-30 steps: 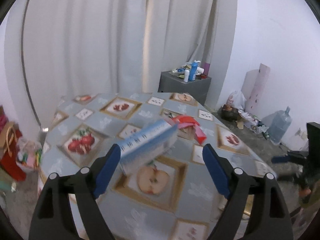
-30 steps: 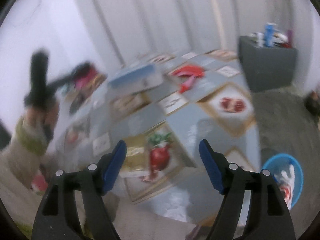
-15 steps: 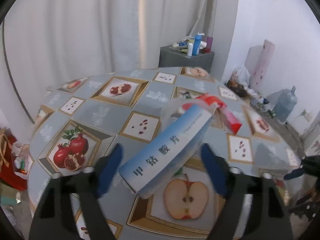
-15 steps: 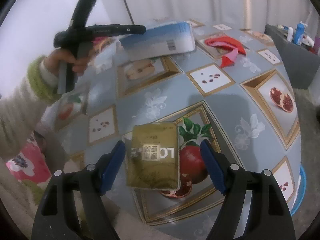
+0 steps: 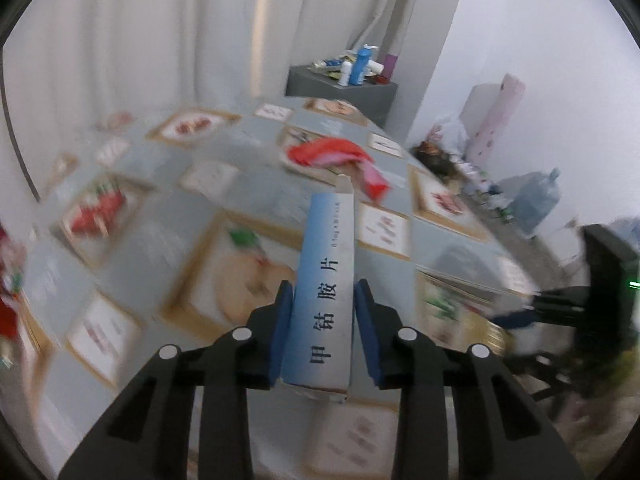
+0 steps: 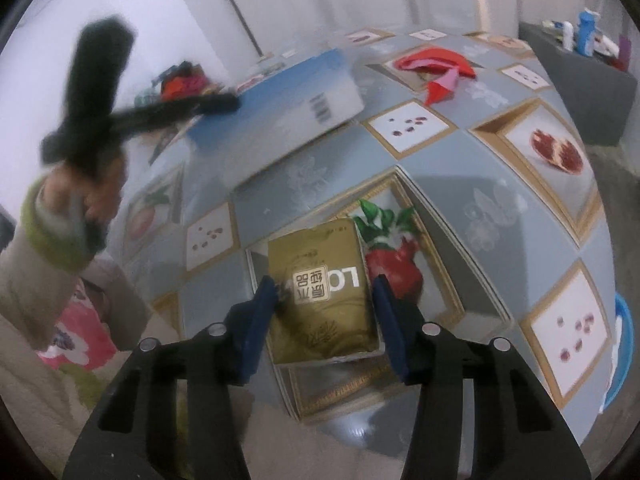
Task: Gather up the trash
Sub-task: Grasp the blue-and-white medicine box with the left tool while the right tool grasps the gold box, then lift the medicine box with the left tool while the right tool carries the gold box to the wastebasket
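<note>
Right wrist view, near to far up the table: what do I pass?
Right gripper → gold packet between its fingers → blue and white box held by the left gripper → red wrapper → grey cabinet beyond the table.

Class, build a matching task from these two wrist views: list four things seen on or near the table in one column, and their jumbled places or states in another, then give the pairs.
1. blue box
2. gold packet
3. red wrapper
4. blue basin

A. lying untouched mid-table
B. below the table's edge
C. clamped in the left tongs
D. flat on the table between the open right tongs

Pairs: 1-C, 2-D, 3-A, 4-B
</note>
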Demonstrator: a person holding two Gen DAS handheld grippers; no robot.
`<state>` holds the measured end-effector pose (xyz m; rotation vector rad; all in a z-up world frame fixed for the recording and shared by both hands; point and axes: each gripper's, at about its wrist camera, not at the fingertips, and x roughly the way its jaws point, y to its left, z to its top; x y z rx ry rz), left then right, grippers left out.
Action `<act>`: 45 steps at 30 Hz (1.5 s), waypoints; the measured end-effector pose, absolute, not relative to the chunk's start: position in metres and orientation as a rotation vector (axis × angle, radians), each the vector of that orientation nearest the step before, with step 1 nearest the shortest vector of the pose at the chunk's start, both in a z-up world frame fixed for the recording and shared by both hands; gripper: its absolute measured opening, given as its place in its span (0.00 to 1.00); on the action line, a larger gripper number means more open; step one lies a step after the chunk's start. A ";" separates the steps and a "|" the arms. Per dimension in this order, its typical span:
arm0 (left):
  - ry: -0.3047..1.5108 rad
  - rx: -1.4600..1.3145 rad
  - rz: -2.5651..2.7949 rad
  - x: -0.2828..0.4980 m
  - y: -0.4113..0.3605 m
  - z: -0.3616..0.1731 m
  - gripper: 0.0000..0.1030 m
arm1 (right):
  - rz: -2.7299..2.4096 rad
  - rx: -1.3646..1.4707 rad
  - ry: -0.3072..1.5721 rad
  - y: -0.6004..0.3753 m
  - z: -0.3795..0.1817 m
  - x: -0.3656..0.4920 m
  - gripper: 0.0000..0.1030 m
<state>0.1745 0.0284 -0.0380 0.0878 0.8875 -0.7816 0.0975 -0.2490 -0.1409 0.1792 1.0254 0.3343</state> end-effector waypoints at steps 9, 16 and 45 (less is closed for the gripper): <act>0.959 -0.181 -0.696 0.121 0.080 -0.057 0.41 | 0.278 0.274 0.998 -0.278 -0.141 0.076 0.45; 0.900 -0.079 -0.621 0.119 0.077 -0.048 0.75 | 0.204 0.267 0.974 -0.286 -0.138 0.072 0.45; 1.060 0.112 -0.614 0.122 0.029 -0.091 0.71 | 0.159 0.199 1.006 -0.278 -0.144 0.070 0.51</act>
